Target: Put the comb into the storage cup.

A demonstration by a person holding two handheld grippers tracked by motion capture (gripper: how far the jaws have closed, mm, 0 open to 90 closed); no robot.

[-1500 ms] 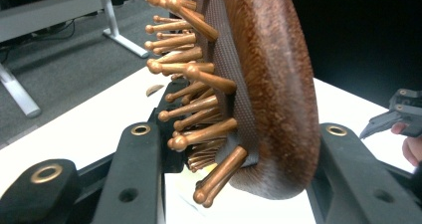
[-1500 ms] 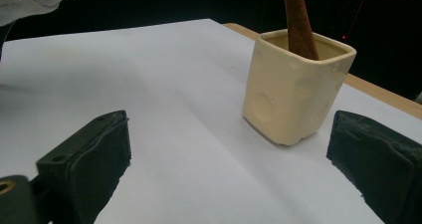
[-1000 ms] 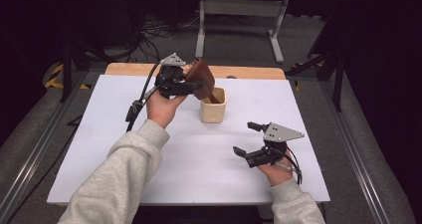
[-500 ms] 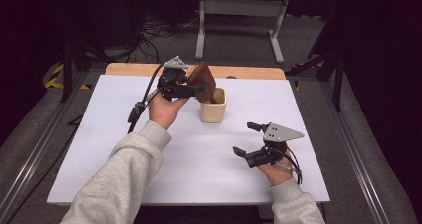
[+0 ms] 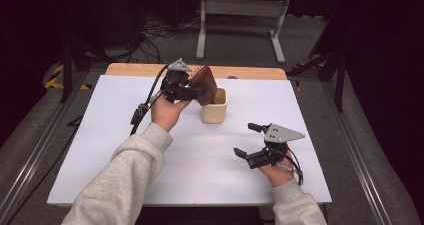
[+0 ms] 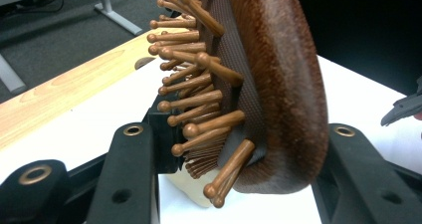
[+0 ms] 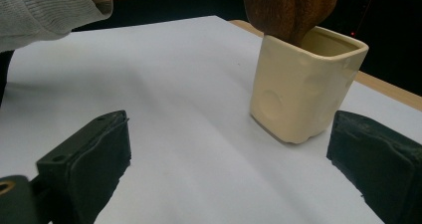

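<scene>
Bristly wooden brush (image 6: 278,84) in square cream cup (image 7: 303,84).

Wooden hairbrush (image 6: 278,84), matt, knobbed pins; cream cup (image 7: 303,84) smooth, glossy ceramic; table (image 5: 300,110) matt white.

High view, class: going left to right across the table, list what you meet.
Left gripper clamping the brown wooden paddle hairbrush → cream square ceramic cup → open right gripper.

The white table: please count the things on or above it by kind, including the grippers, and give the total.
Grippers: 2 (left gripper, right gripper)
Wooden hairbrush: 1
Cream cup: 1
Total: 4
</scene>
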